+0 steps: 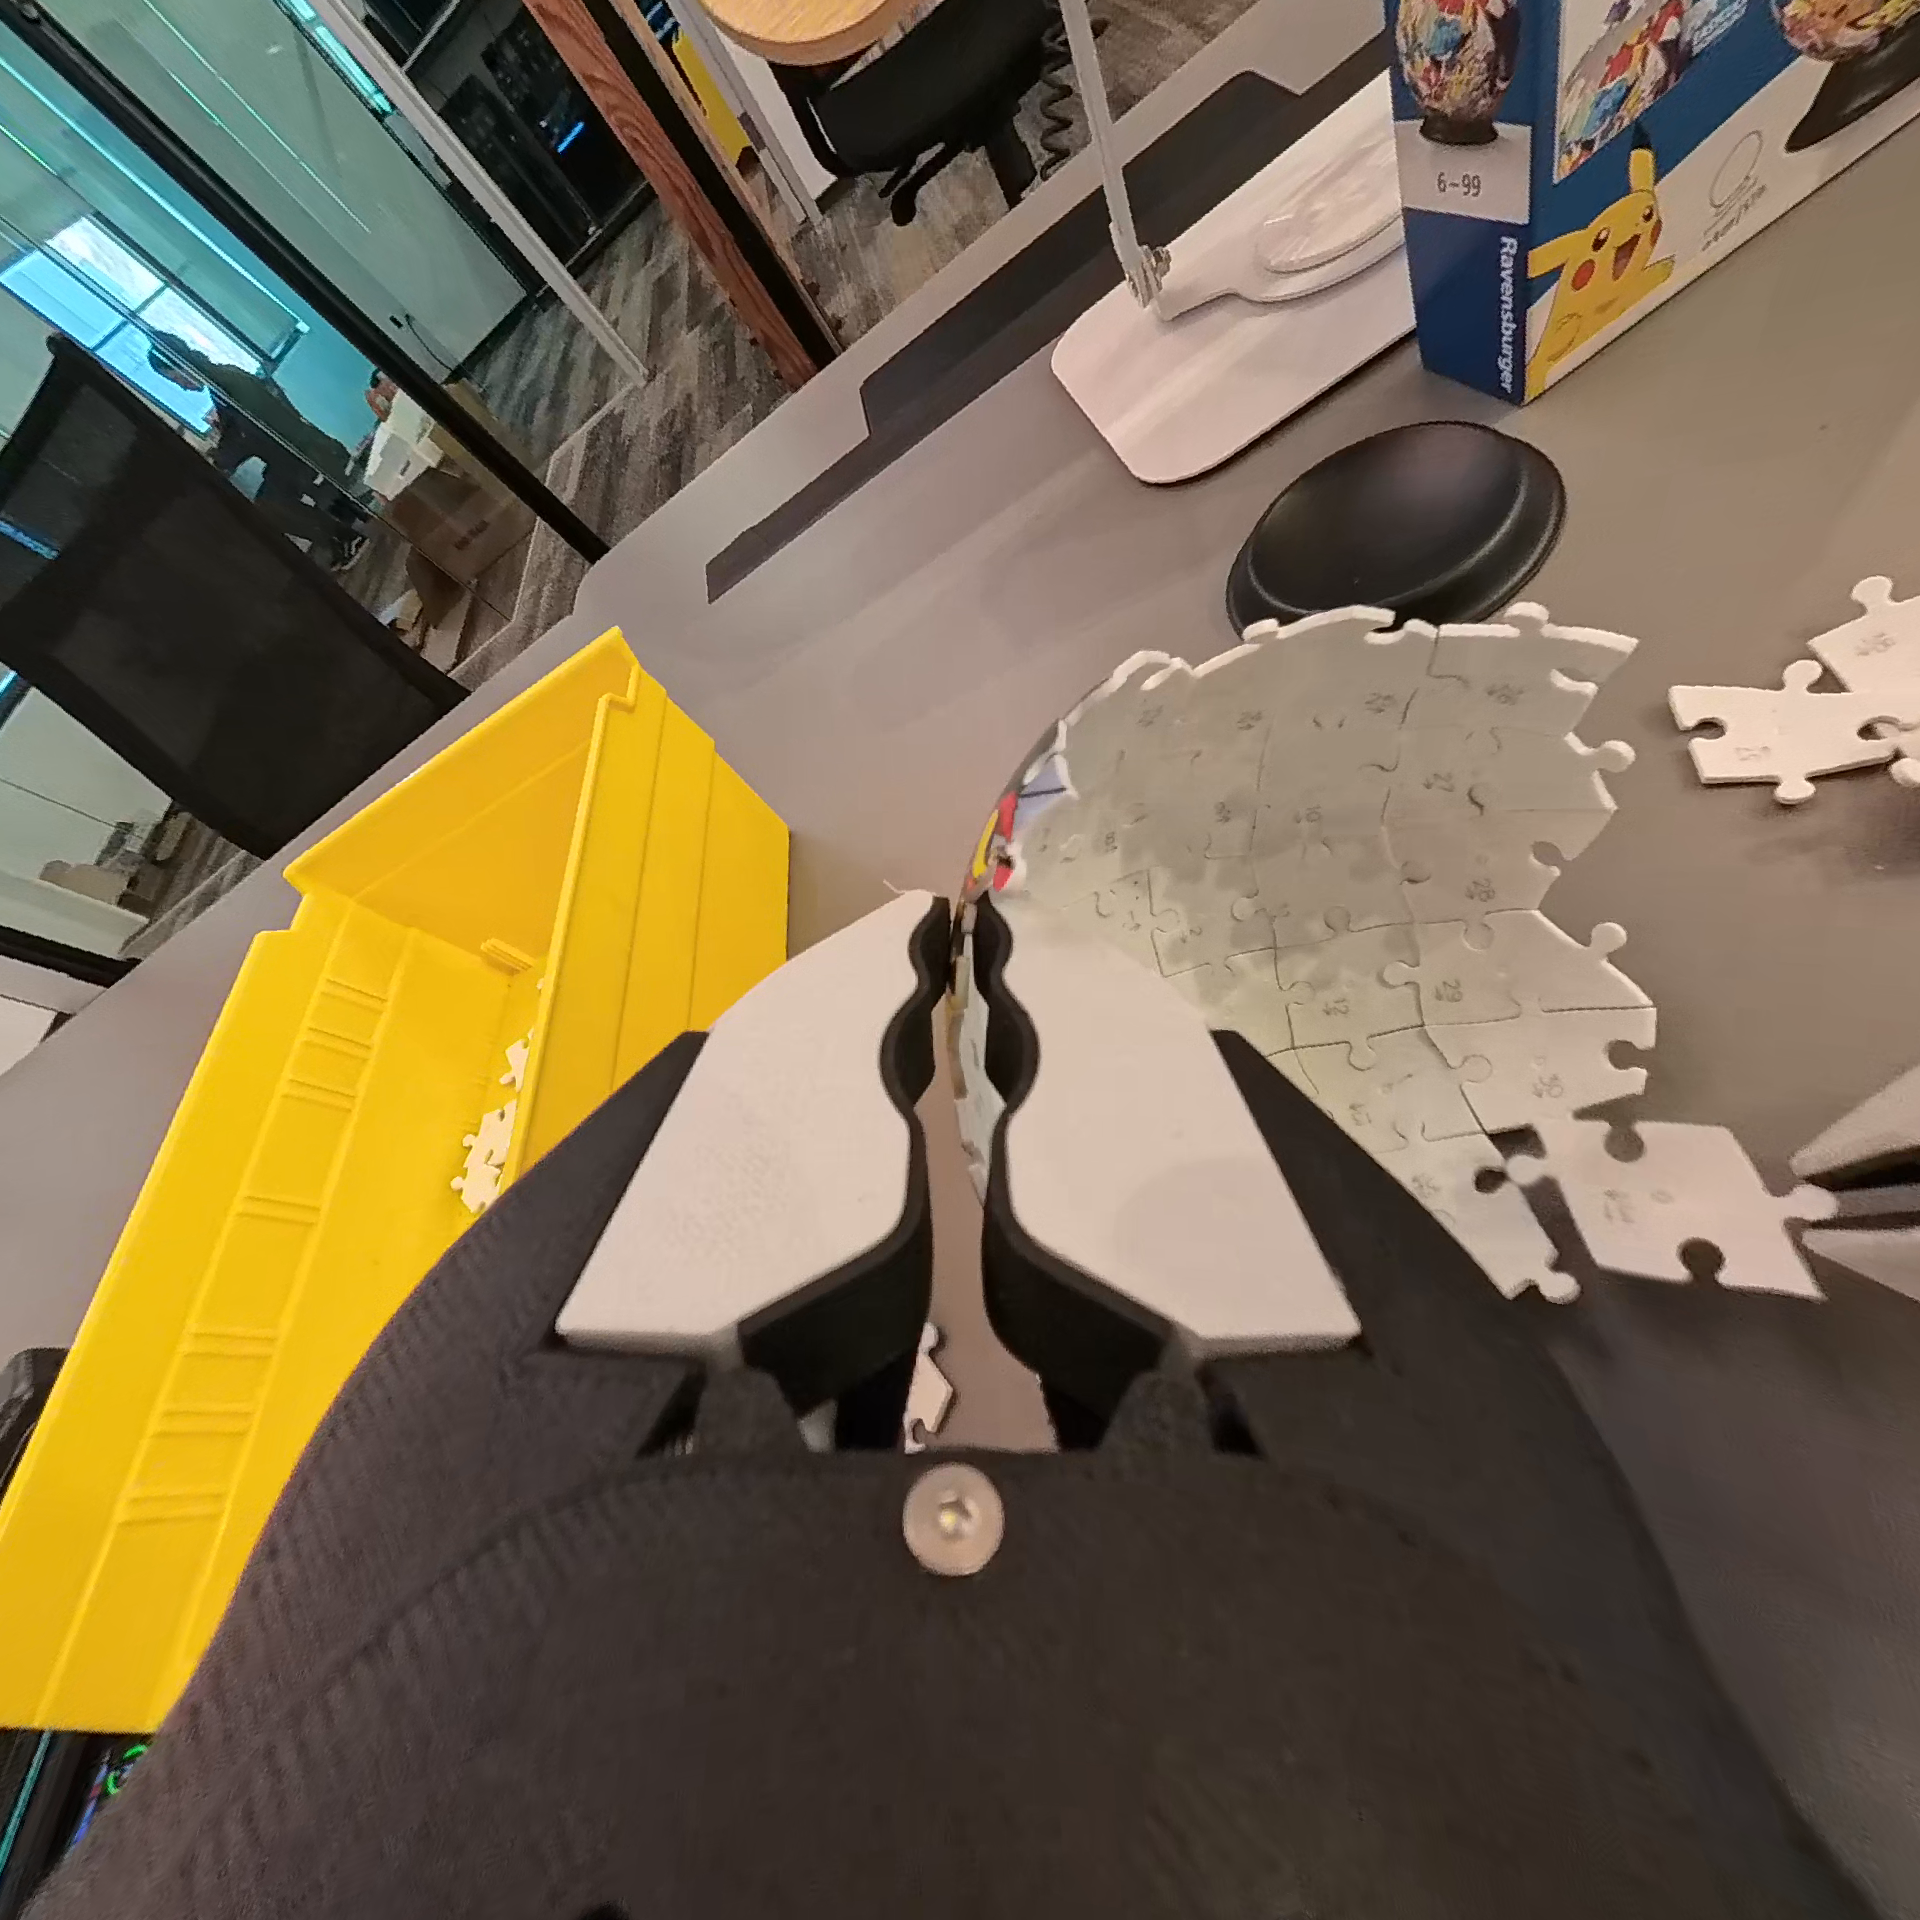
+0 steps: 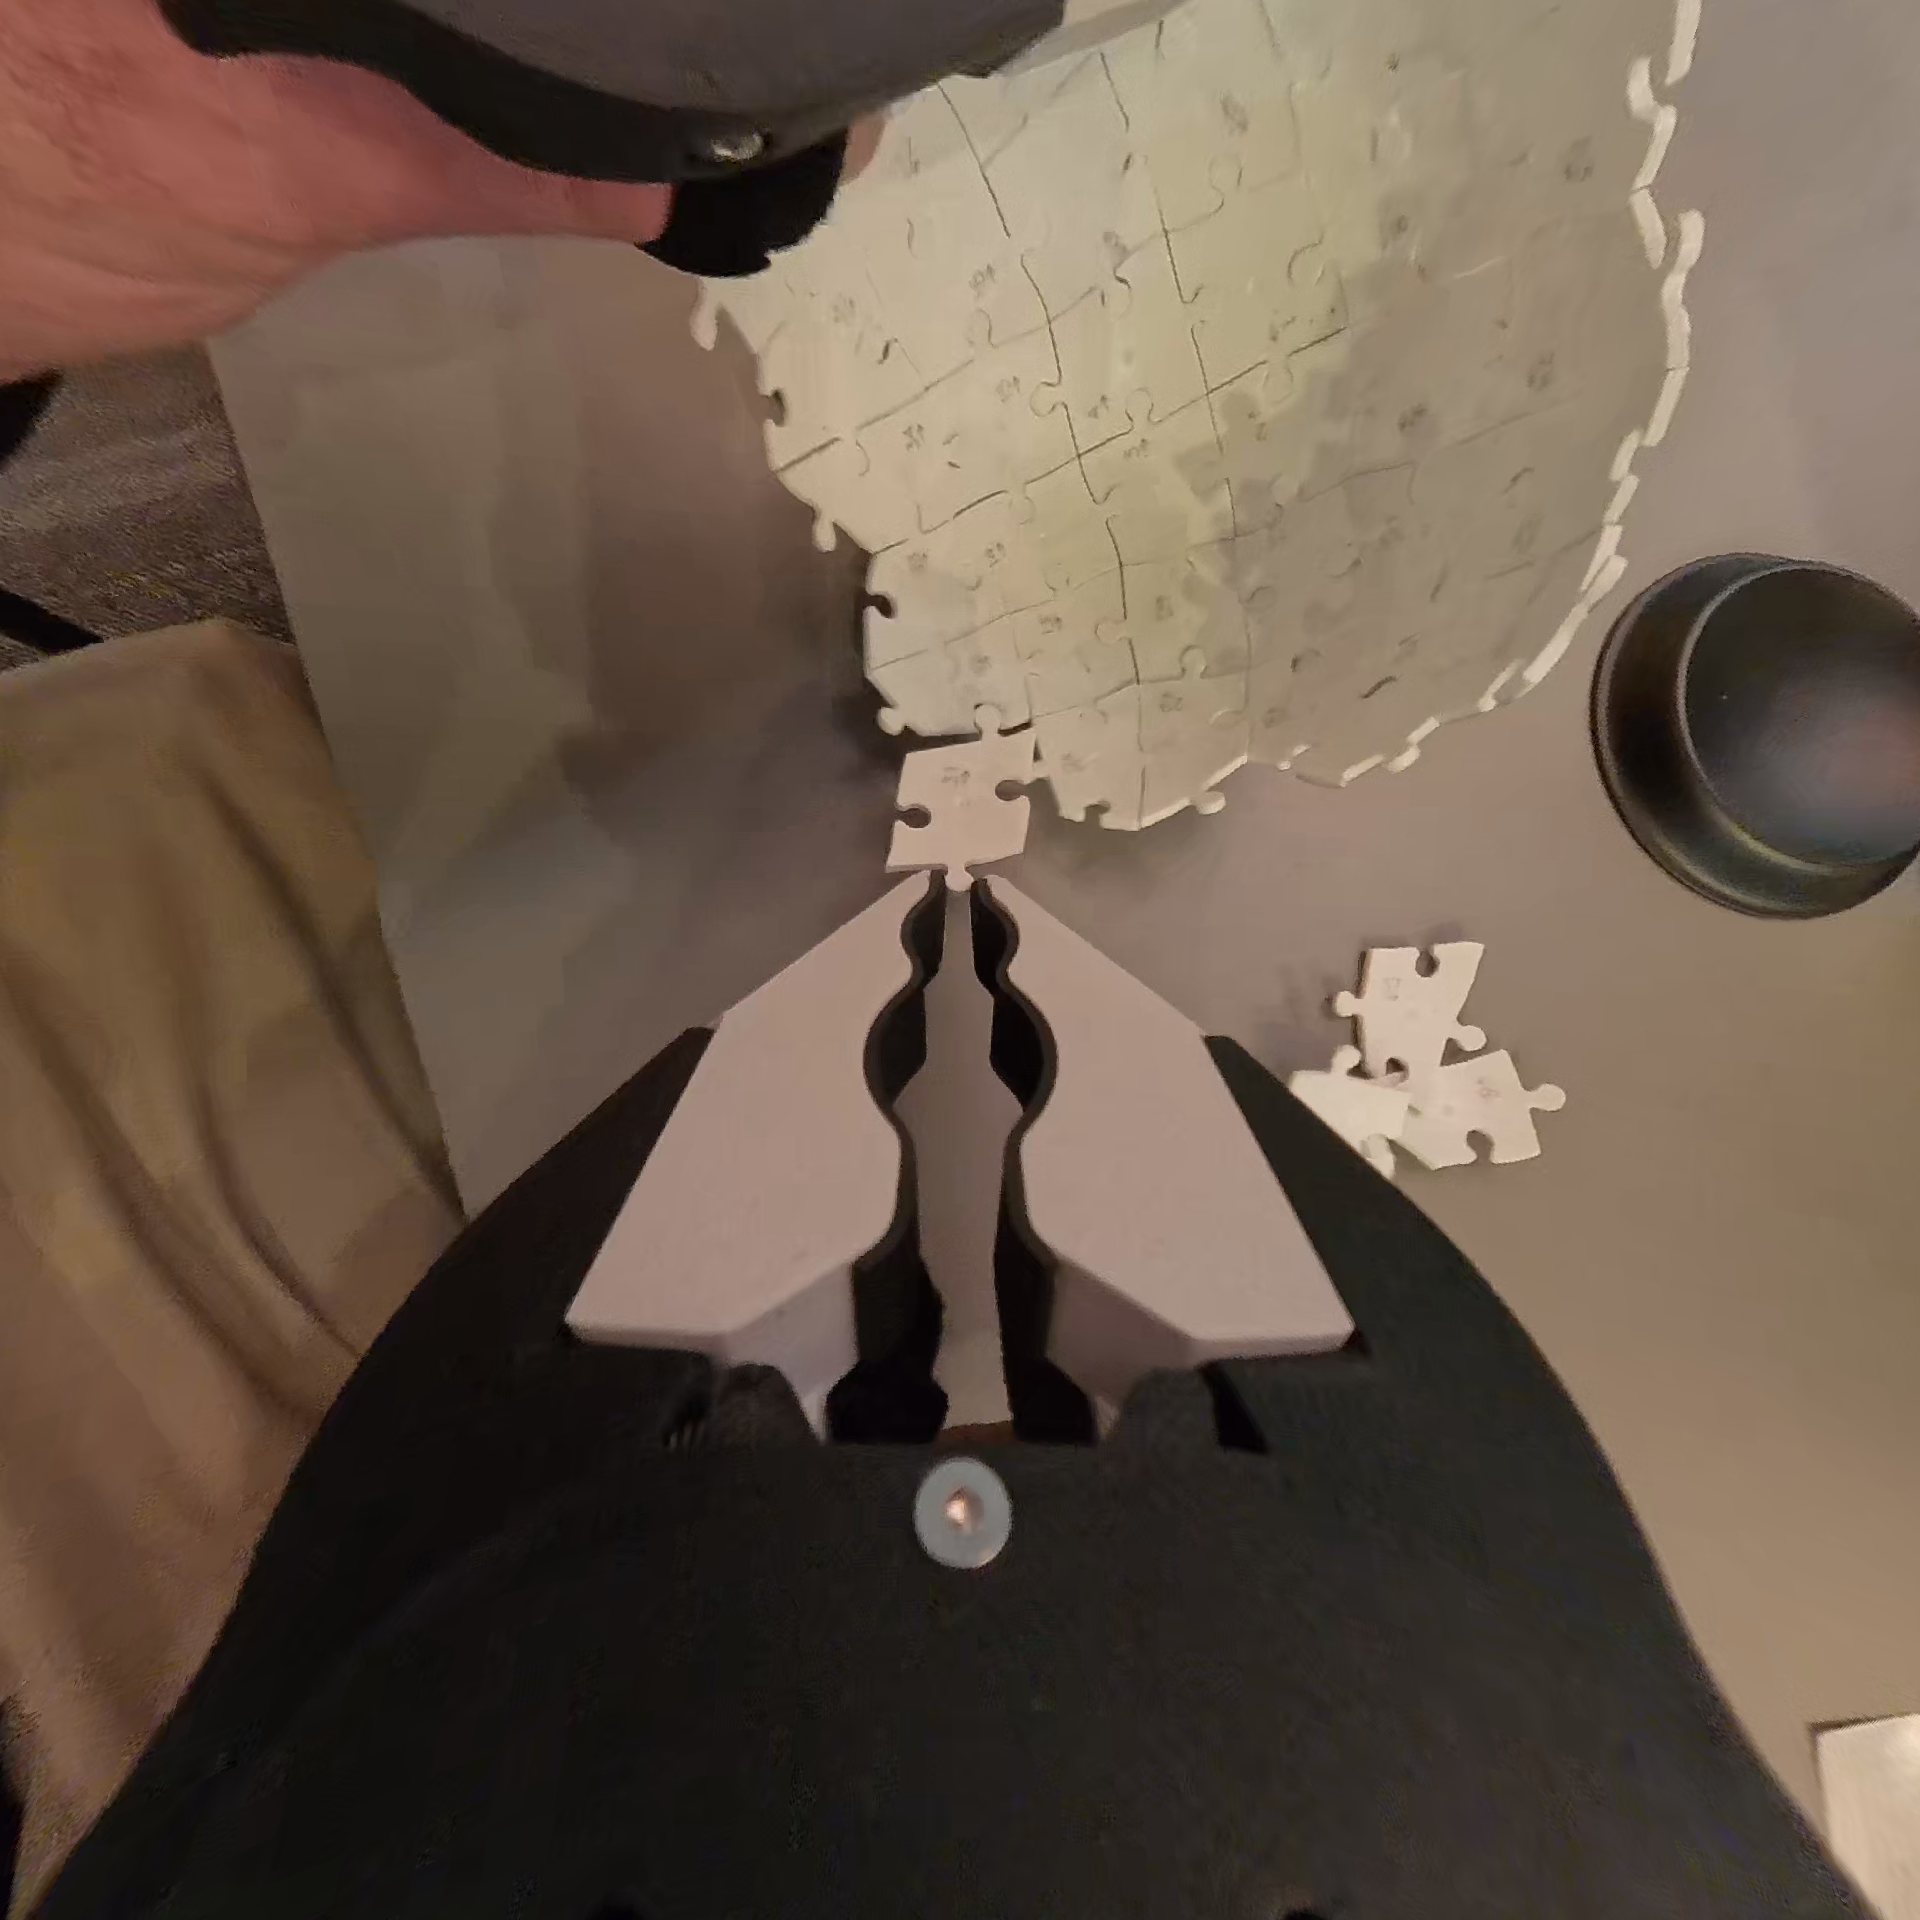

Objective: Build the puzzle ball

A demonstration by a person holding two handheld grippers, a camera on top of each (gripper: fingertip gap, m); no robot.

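Note:
The partly built puzzle ball is a curved white shell of joined pieces, with its inside facing me. My left gripper is shut on the shell's left edge and holds it above the grey table. In the right wrist view the shell fills the top. My right gripper is shut on the tab of a single white puzzle piece and holds it against the shell's lower edge. That piece also shows in the left wrist view, at the shell's near right edge. The left gripper's body and a hand show top left.
A yellow bin with loose pieces stands at the left. The black round stand sits behind the shell, also in the right wrist view. Loose pieces lie on the table. The puzzle box and a white lamp base stand at the back. My left tips are roughly 30 cm from the white lamp base.

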